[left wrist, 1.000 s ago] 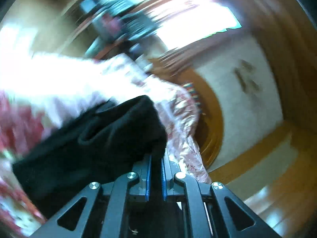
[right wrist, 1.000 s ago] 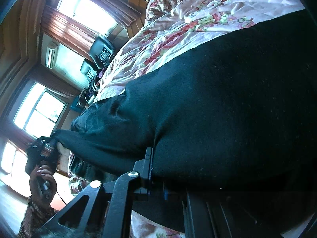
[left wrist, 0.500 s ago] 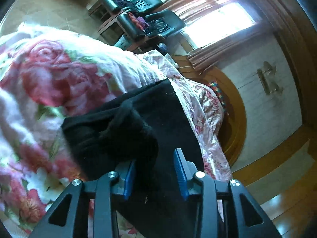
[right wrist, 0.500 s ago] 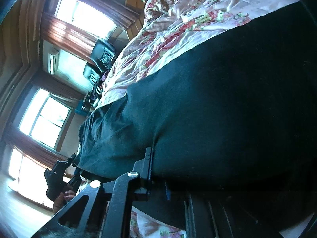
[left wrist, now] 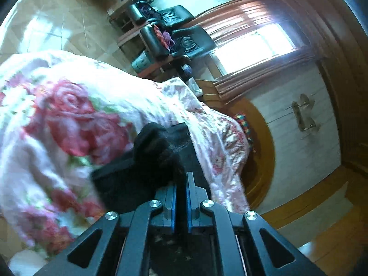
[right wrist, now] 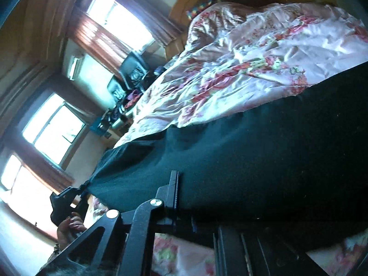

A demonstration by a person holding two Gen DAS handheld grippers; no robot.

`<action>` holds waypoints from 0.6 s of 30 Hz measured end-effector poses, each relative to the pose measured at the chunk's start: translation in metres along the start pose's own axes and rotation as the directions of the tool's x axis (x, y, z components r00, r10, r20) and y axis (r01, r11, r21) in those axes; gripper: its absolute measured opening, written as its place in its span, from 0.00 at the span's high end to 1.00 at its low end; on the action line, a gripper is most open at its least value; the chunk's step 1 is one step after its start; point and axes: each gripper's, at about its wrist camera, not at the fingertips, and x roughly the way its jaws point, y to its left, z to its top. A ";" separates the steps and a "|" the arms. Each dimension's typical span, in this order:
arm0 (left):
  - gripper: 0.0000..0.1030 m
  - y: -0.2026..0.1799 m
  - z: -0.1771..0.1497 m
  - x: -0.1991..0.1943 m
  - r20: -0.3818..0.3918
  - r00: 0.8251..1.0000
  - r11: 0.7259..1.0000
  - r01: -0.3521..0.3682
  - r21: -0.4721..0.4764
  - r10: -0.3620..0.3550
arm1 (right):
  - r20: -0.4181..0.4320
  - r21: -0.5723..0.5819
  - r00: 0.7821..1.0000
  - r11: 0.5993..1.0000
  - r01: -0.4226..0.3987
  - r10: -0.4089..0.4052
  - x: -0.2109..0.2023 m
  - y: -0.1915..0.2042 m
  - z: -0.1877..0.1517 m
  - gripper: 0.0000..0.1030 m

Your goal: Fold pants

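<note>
A half second back the left gripper (left wrist: 181, 184) stood with its jaws apart around a bunched edge of the pants (left wrist: 147, 161); now the blue pads (left wrist: 173, 204) have closed on that black cloth, which rises in a clump just ahead of the fingertips. The right gripper (right wrist: 181, 184), clamped on the pants' other end, has lifted: more of the quilt (right wrist: 253, 69) shows beyond the cloth ahead of it. Far to its left, the left gripper and the hand (right wrist: 69, 227) holding it now appear nearer and larger.
</note>
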 end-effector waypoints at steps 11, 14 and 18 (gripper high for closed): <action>0.81 0.012 -0.015 0.026 -0.060 0.980 0.981 -0.188 0.039 0.190 | -0.124 0.046 0.991 0.997 0.057 -0.051 0.029 -0.040 -0.031 0.91; 0.77 -0.005 -0.021 0.016 -0.023 0.975 0.971 -0.220 0.094 0.223 | -0.120 0.075 0.992 0.996 0.037 -0.028 0.026 -0.043 -0.032 0.90; 0.74 -0.020 -0.033 -0.016 0.131 0.959 0.960 -0.265 0.087 0.253 | -0.102 0.099 0.995 0.995 0.030 -0.020 0.021 -0.046 -0.028 0.83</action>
